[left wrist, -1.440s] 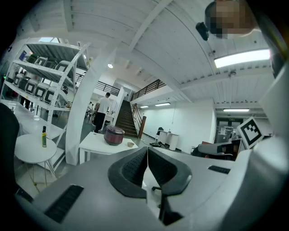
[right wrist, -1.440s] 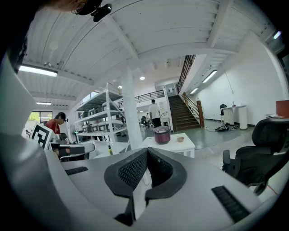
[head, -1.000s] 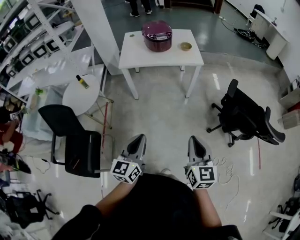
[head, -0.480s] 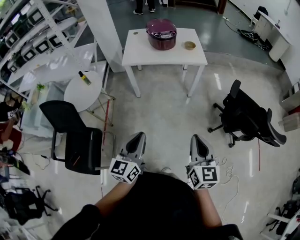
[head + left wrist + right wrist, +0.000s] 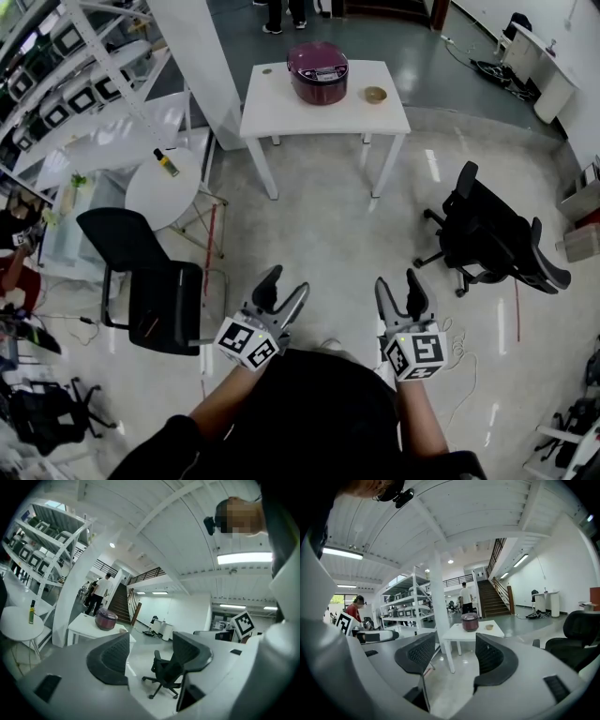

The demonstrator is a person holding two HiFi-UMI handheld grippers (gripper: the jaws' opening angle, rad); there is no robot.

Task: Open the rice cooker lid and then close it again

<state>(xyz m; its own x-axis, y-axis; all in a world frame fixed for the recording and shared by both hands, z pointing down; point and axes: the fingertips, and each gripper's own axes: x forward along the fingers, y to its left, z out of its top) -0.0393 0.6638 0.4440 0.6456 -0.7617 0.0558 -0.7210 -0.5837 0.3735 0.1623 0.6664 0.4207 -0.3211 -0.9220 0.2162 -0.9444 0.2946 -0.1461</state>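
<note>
A maroon rice cooker (image 5: pixel 317 71) with its lid down stands on a white table (image 5: pixel 281 108) far across the floor. It is also small in the left gripper view (image 5: pixel 106 619) and in the right gripper view (image 5: pixel 469 621). My left gripper (image 5: pixel 286 283) and right gripper (image 5: pixel 398 279) are held close to my body, side by side, pointing towards the table. Both have just been opening, and both now stand open with nothing between the jaws, as the left gripper (image 5: pixel 150 644) and right gripper (image 5: pixel 454 646) show in their own views.
A small bowl (image 5: pixel 374 94) sits beside the cooker. A black office chair (image 5: pixel 492 234) stands at the right. At the left are a black chair (image 5: pixel 150 281), a round white table (image 5: pixel 183 202) with a bottle (image 5: pixel 166 164), shelving (image 5: pixel 66 56) and a white pillar (image 5: pixel 192 56).
Both grippers' jaws have gone from shut to open. The hands have stayed where they were in front of my body.
</note>
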